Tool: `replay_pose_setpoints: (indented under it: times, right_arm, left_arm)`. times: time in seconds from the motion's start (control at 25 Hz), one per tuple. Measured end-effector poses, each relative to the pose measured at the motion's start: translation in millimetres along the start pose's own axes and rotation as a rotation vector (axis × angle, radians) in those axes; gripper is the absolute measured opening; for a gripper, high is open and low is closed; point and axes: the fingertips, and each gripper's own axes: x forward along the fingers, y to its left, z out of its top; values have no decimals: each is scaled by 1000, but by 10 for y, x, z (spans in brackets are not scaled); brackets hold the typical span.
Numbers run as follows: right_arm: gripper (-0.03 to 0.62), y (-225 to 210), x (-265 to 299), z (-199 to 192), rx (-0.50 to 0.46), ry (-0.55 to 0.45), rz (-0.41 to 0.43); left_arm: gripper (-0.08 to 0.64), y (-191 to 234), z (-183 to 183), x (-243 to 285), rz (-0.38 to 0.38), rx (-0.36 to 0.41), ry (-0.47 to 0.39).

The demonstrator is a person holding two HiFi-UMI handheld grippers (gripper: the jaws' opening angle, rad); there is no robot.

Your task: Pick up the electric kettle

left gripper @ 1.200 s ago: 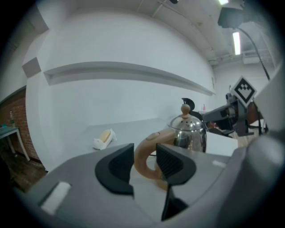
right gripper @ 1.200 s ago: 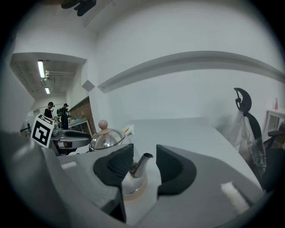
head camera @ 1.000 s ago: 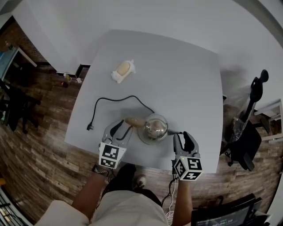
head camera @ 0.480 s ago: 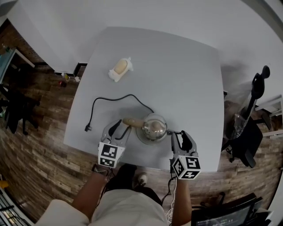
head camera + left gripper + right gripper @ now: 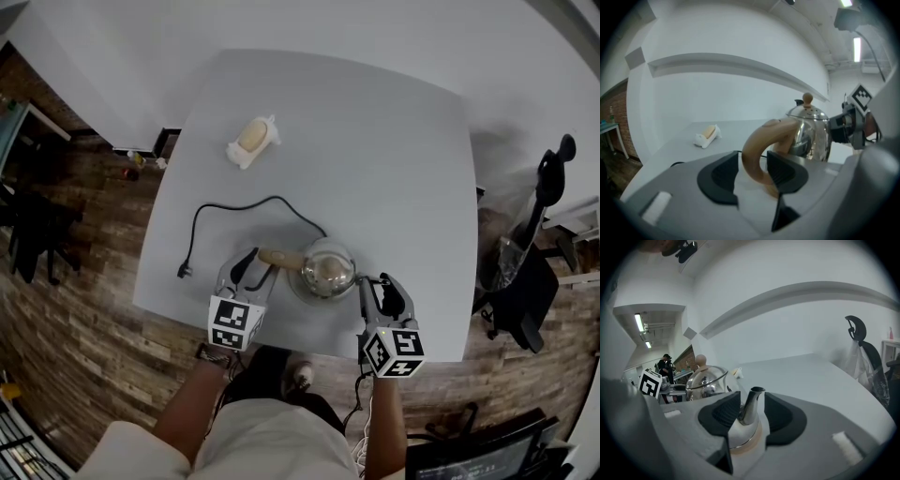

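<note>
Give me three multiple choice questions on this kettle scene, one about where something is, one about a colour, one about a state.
1. Between the right gripper's jaws stands: A the spout; B the lid's knob; C a mug.
2. The handle of the kettle is: A black; B light wood; C red.
3. The power plug is: A loose on the table; B in a socket; C held in a gripper.

Answers:
1 A: the right gripper view shows the spout between its parted jaws.
2 B: the head view shows tan wood.
3 A: the head view shows the power plug lying free on the table.
</note>
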Motion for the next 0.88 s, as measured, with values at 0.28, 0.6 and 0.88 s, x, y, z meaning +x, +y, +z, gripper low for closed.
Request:
replay_pose_setpoints:
  times: [0.28,0.6,0.88]
  right_arm:
    - [163,16,48,-55,5,14,9]
    - [163,-12,107,-75,7,20,1]
    - [163,-38,121,-79,39,8,-3]
  left_arm:
    - [210,-67,22,101,-30,1,8]
    - [213,-79,28,194,-36,-1,14]
    - [213,-21,51,286,-24,0,-4]
